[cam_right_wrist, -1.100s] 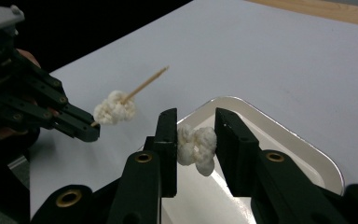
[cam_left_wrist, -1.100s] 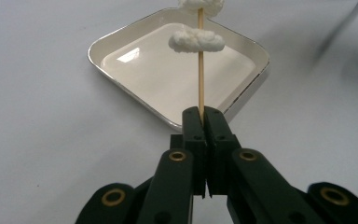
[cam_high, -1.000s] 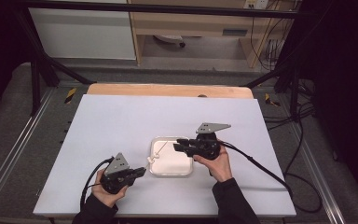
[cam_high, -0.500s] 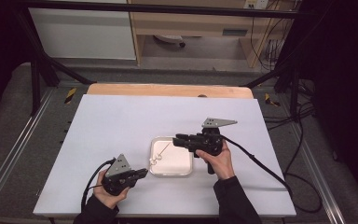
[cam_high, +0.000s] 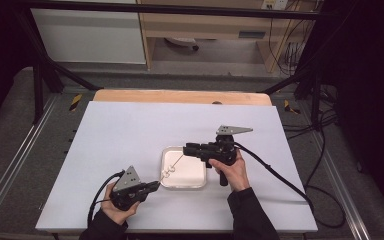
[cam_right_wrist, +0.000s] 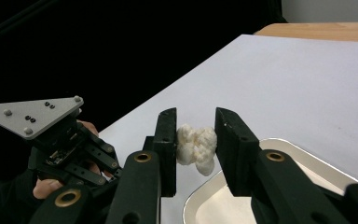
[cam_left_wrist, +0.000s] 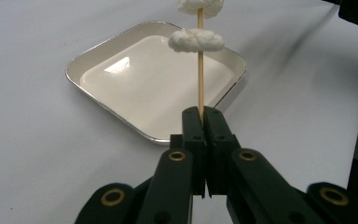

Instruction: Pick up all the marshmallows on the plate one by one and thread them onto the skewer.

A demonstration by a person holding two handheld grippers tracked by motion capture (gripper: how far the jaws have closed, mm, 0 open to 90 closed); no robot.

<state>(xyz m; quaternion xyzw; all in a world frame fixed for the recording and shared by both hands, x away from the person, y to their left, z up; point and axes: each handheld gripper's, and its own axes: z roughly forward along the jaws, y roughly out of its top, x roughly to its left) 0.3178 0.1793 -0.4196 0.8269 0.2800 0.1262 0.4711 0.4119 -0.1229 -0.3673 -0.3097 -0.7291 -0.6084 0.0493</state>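
My left gripper (cam_high: 156, 184) rests low at the table's near left, shut on the lower end of a thin wooden skewer (cam_left_wrist: 199, 79). The skewer (cam_high: 176, 162) slants up over a white square tray (cam_high: 190, 172). Two white fluffy lumps (cam_left_wrist: 196, 40) sit threaded on it, one above the other. My right gripper (cam_high: 186, 147) hovers over the tray's far side near the skewer's upper end. It is shut on another white lump (cam_right_wrist: 196, 147), held in the air above the tray's rim (cam_right_wrist: 279, 142). Whether that lump touches the skewer tip I cannot tell.
The tray (cam_left_wrist: 149, 88) lies on a white table top (cam_high: 130, 130) with a wooden strip (cam_high: 180, 96) along its far edge. In the right gripper view, the left gripper's grey plate (cam_right_wrist: 32, 114) and the hand holding it sit just left of the tray. A black cable (cam_high: 275, 172) trails right.
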